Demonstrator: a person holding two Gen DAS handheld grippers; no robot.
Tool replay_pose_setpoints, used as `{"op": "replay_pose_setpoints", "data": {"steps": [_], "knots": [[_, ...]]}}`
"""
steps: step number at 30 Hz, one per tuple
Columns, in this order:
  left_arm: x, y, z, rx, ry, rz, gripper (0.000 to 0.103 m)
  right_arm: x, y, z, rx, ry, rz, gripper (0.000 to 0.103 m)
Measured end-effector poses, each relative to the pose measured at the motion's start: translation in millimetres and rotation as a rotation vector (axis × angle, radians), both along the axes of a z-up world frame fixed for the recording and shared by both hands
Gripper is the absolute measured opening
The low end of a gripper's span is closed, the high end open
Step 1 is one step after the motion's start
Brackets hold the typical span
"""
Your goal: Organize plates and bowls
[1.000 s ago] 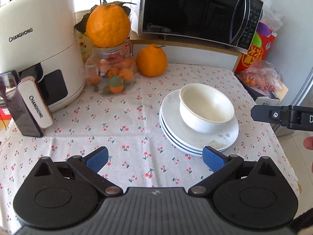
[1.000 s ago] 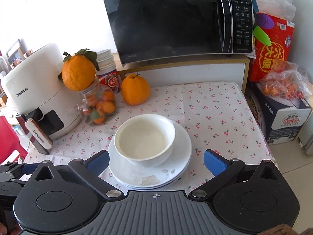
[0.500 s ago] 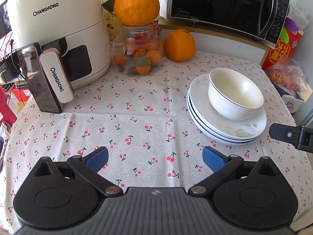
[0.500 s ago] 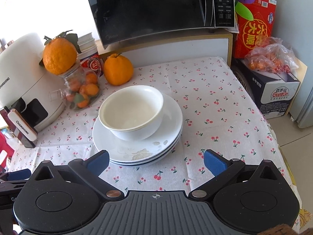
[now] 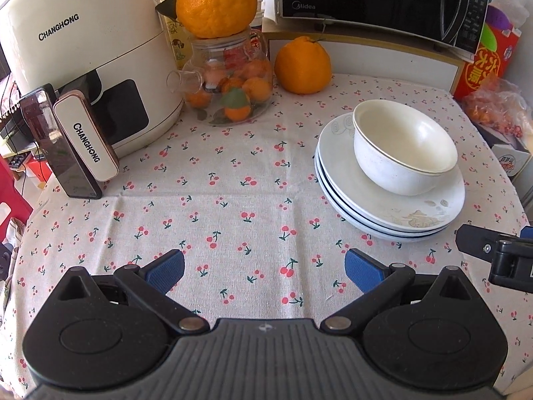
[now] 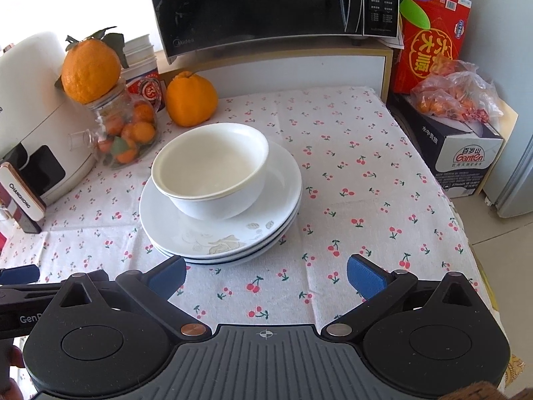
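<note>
The bowl (image 6: pixel 213 171) sat on the stacked plates (image 6: pixel 220 230) on the tablecloth (image 6: pixel 349 166), right of the middle, in front of an orange (image 6: pixel 190 98) and the microwave (image 6: pixel 266 6). Over the last second both tools had pulled back and risen, so the stack looked smaller and farther. The left gripper (image 5: pixel 265 271) and right gripper (image 6: pixel 266 273) hung spread and empty, touching nothing. The stacking seemed finished.

Both grippers pulled back from plate stack (image 6: pixel 220 233); bowl (image 6: pixel 211 170) farther off.
</note>
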State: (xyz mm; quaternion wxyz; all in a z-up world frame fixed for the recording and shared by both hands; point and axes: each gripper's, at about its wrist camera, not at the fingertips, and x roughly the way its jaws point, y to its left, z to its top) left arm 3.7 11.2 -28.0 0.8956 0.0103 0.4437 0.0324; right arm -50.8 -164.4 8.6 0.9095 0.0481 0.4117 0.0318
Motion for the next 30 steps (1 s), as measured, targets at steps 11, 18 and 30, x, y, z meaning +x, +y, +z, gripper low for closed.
{"op": "replay_pose_setpoints", "data": {"steps": [11, 18, 30], "knots": [[5.7, -6.2, -0.1, 0.013, 0.005, 0.01, 0.103, 2.1, 3.4, -4.4, -0.018, -0.008, -0.006, 0.103], [7.0, -6.2, -1.9, 0.018, 0.013, 0.015, 0.103, 2.7, 5.0, -8.2, -0.031, 0.0, 0.01, 0.103], [7.3, -8.4, -2.4, 0.023, 0.016, 0.013, 0.103, 0.2, 3.5, -7.3, -0.04, -0.01, 0.013, 0.103]]}}
